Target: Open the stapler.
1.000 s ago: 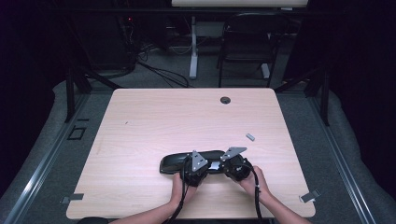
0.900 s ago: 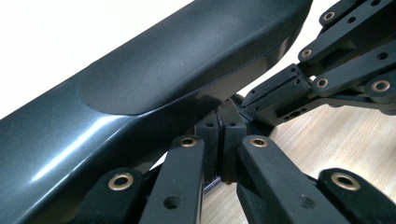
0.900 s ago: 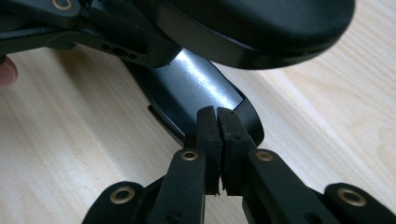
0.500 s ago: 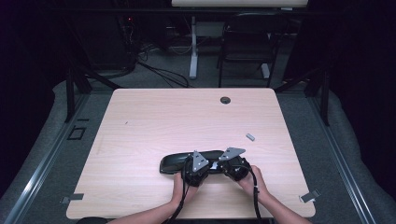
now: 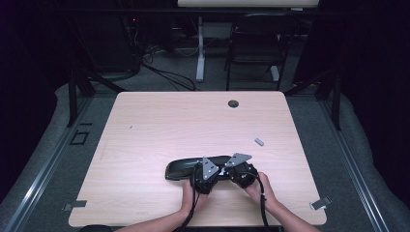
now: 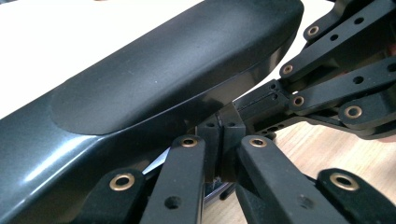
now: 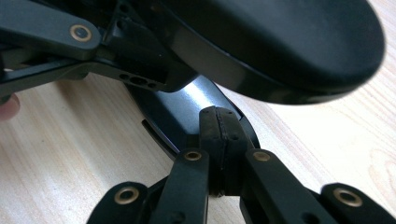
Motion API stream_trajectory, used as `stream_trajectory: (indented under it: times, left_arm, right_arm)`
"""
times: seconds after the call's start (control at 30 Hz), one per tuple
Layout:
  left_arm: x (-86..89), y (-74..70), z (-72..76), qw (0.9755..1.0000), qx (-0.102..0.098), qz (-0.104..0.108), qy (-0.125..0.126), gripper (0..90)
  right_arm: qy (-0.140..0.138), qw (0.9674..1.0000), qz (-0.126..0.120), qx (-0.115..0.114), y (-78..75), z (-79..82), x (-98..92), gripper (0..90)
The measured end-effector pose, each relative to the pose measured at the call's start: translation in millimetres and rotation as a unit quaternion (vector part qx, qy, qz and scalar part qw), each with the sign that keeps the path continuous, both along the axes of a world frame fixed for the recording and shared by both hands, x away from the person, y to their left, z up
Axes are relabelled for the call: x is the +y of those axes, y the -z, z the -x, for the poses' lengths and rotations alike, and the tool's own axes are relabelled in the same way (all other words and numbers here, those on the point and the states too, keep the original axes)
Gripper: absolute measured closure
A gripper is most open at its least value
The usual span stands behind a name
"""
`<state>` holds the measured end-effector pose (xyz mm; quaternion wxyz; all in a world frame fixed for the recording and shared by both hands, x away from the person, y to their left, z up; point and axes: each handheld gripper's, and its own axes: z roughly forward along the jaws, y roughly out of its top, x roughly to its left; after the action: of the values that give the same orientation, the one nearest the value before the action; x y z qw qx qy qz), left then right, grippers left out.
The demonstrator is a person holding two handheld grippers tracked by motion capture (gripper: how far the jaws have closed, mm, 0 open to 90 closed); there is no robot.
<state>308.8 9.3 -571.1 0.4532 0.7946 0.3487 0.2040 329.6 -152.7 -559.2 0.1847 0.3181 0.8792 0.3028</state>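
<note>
A long black clamshell case [image 5: 181, 169] lies on the pale wooden table [image 5: 159, 125] near its front edge. Both hand-held grippers meet at the case's right end. My left gripper [image 5: 212, 170] is shut; in the left gripper view its pads [image 6: 223, 140] press together right under the rim of the matte lid [image 6: 154, 79]. My right gripper [image 5: 231, 170] is shut too, its pads [image 7: 219, 135] closed against each other in front of the glossy lower shell [image 7: 187, 109], with the lid [image 7: 289, 42] above. I see nothing between either pair of pads. The other gripper's linkage [image 6: 336, 84] crosses close by.
A small grey piece [image 5: 259, 141] lies on the table to the right of the middle. A round cable hole [image 5: 233, 103] sits near the far edge. Behind the table stand a chair [image 5: 256, 43] and cables on the floor.
</note>
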Motion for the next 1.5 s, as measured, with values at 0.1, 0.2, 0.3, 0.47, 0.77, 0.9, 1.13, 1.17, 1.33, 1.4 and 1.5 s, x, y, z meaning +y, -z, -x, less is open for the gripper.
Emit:
stream_trajectory:
  times: [0.1,0.2,0.3,0.47,0.77,0.9,1.13,1.17,1.33,1.4,1.5]
  left_arm:
    - [-0.4,0.7,0.4,1.0000,-0.003,0.003,-0.004,90.0]
    - [-0.1,0.5,0.3,1.0000,-0.003,0.004,-0.004,90.0]
    - [0.8,-0.2,0.0,1.0000,0.002,0.007,-0.005,90.0]
    - [2.7,-26.8,1.1,0.9972,-0.071,0.019,0.012,90.0]
    - [1.5,-23.0,2.1,0.9975,-0.068,0.010,0.015,90.0]
    - [2.1,-24.4,2.1,0.9975,-0.068,0.014,0.013,90.0]
    - [5.1,-29.8,0.8,0.9973,-0.069,0.023,0.009,90.0]
    - [6.1,-31.1,0.3,0.9973,-0.069,0.024,0.009,90.0]
    - [12.1,-39.9,-2.4,0.9966,-0.071,0.043,-0.001,90.0]
    - [14.6,-43.4,-3.3,0.9961,-0.073,0.049,-0.005,90.0]
    - [17.5,-47.0,-4.6,0.9956,-0.075,0.056,-0.009,90.0]
  right_arm:
    - [0.006,0.9999,-0.009,0.007,0.3,-0.6,-1.4,90.0]
    - [0.010,0.9999,-0.012,0.007,0.6,-0.2,-1.4,90.0]
    - [0.014,0.9997,-0.020,0.007,1.5,0.0,-2.5,90.0]
    - [0.013,0.9994,-0.031,0.011,2.4,-0.8,-3.2,90.0]
    - [0.010,0.9998,-0.017,0.001,1.7,0.3,-1.6,90.0]
    - [0.011,0.9997,-0.020,-0.003,2.8,1.7,-1.6,90.0]
    - [0.010,0.9998,-0.018,-0.004,2.4,1.7,-1.5,90.0]
    - [0.010,0.9998,-0.018,-0.005,2.4,1.8,-1.3,90.0]
    - [0.006,0.9999,-0.013,-0.006,1.5,1.7,-1.9,90.0]
    - [0.008,0.9998,-0.017,-0.008,1.8,2.1,-1.2,90.0]
    - [0.008,0.9998,-0.016,-0.011,1.7,2.4,-0.8,90.0]
